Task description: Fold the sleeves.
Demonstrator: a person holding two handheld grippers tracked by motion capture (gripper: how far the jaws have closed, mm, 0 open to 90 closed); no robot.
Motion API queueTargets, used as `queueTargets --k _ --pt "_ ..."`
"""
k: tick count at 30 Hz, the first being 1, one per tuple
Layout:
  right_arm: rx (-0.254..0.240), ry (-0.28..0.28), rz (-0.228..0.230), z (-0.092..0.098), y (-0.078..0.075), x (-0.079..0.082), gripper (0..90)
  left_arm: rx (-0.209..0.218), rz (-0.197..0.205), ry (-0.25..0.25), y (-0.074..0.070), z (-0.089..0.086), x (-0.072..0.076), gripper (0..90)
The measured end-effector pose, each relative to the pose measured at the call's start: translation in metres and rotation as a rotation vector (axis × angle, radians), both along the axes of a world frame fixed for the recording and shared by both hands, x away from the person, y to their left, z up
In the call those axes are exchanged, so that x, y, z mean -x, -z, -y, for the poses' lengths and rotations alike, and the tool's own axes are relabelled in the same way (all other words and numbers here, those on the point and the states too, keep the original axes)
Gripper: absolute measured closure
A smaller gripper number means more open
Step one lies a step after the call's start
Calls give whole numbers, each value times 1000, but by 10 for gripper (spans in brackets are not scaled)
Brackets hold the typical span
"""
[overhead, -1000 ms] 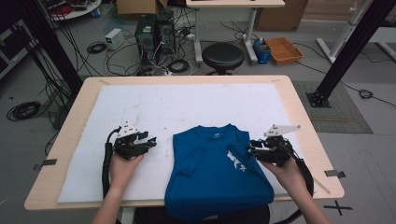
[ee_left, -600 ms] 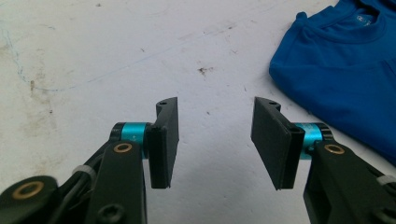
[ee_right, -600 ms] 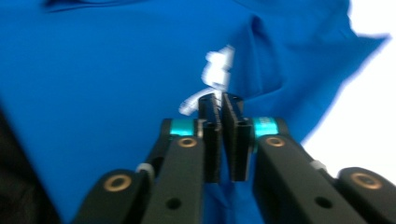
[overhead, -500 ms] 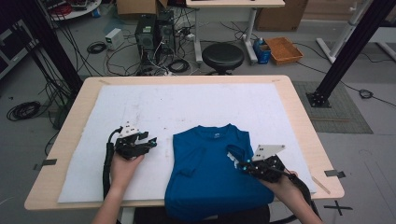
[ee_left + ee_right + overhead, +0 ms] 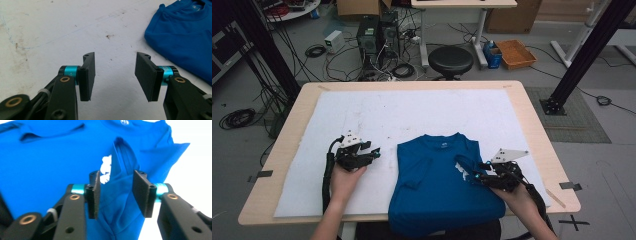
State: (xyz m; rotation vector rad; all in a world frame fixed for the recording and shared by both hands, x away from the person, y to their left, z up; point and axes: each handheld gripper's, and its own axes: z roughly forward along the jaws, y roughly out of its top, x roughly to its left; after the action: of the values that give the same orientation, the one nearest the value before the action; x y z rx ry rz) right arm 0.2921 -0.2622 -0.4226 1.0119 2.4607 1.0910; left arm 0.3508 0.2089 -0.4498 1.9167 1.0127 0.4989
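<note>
I see a blue shirt [image 5: 437, 190] lying flat on the white mat [image 5: 362, 120] that covers the wooden table [image 5: 532, 115]. The shirt is at the near side of the table, in the middle, and its bottom edge hangs over the front edge. Its neck points away from me.

My right gripper [image 5: 474, 176] sits over the right side of the shirt, where the right sleeve [image 5: 464, 165] is folded in across the front. In the right gripper view, the 2 black fingers [image 5: 95, 192] stand apart, and they have just been opening. A raised fold of blue cloth runs up between them, next to a white print [image 5: 106, 168]. The fingers do not squeeze the cloth.

My left gripper [image 5: 373, 154] rests on the bare mat, just beside the left edge of the shirt and not touching it. In the left gripper view its 2 fingers [image 5: 88, 75] are wide apart, with only the mat between them.
</note>
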Motion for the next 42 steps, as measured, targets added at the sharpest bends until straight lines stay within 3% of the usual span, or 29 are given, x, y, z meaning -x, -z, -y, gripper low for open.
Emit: queueTargets --k 1,2,4,6,7,9,11,13,14,15,17,18,20,22,24,27,28,29,32,35,36,37,39,40,41,42 --pt "20 -10 -20 -5 5 0 672 -5 -1 1 0 0 0 507" --pt "20 -10 -20 -5 5 0 672 -5 -1 1 0 0 0 507" --pt "81 -75 -3 -14 9 2 869 -7 0 -1 0 1 0 507" --pt "88 -129 21 -18 9 5 880 -11 -1 -1 0 1 0 507" --pt "88 -129 21 -18 9 5 880 -11 -1 -1 0 1 0 507" --pt "94 -213 52 -20 7 9 880 -13 -1 -1 0 1 0 507" --pt "96 -289 46 -19 7 10 872 -15 -1 1 0 1 0 507" --pt "109 -327 51 -18 8 10 764 -15 -1 0 0 2 0 507" --pt "109 -327 51 -18 8 10 764 -16 -1 1 0 2 0 507" --pt "87 -341 53 -14 6 8 710 -13 -2 -1 0 2 0 504" --pt "73 -317 67 -11 3 6 667 -15 -2 1 0 2 0 503" --pt "25 -240 77 -4 -4 -2 644 -16 -3 1 0 2 0 503" --pt "-19 -137 76 2 -9 -13 597 -18 -5 1 0 2 0 501" --pt "-40 -40 50 7 -12 -28 596 -22 -4 2 0 2 0 495" --pt "-30 39 23 9 -11 -43 570 -29 -4 5 0 3 0 493" --pt "-18 100 1 8 -9 -56 566 -38 -5 5 0 4 0 491" --pt "-25 158 -41 9 -4 -71 551 -41 -4 7 0 4 0 491" --pt "-32 182 -67 10 -2 -77 552 -45 -6 9 0 4 -1 491" --pt "-71 201 -136 12 7 -95 595 -45 -7 7 1 5 -1 491" --pt "-70 152 -177 9 14 -104 767 -46 -8 6 0 5 -1 491" --pt "-70 152 -177 9 14 -104 767 -51 -9 8 0 5 -1 491" --pt "-47 130 -163 5 15 -105 875 -50 -10 8 0 5 -1 491" --pt "-27 129 -139 5 14 -104 886 -52 -9 8 0 5 -1 491" --pt "2 160 -99 5 12 -103 889 -50 -8 6 1 5 -1 491" --pt "2 160 -99 5 12 -103 889 -50 -8 6 1 5 -1 491" --pt "17 192 -68 8 10 -102 889 -50 -8 6 1 6 -1 491"
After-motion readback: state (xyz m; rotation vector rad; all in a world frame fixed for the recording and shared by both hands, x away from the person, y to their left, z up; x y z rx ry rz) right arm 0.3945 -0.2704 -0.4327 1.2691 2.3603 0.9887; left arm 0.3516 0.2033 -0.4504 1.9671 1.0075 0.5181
